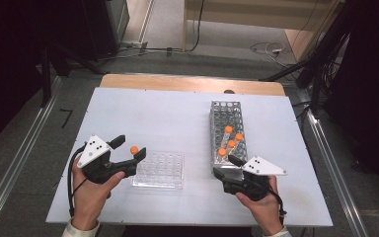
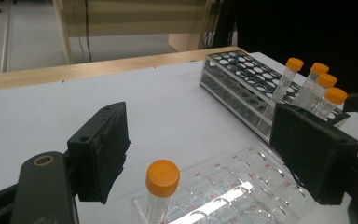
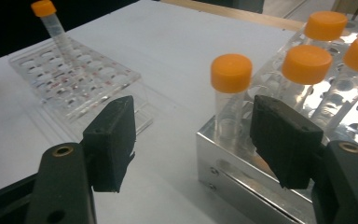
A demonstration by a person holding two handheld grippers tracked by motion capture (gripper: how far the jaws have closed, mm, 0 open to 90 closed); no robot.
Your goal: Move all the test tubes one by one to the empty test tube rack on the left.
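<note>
Right gripper view: we see the nearest orange-capped tube [image 3: 230, 88] upright at the metal rack's [image 3: 242, 154] near corner, at 12 o'clock between the right hand-held gripper's [image 3: 191, 135] parted jaws, unpinched. The left hand-held gripper [image 2: 198, 154], jaws apart, flanks a tube [image 2: 161, 189] standing in the clear tray [image 2: 242, 186].

Even overhead light, dark room edges, glare on the clear rack [image 2: 223, 198], soft low-resolution frames.
</note>
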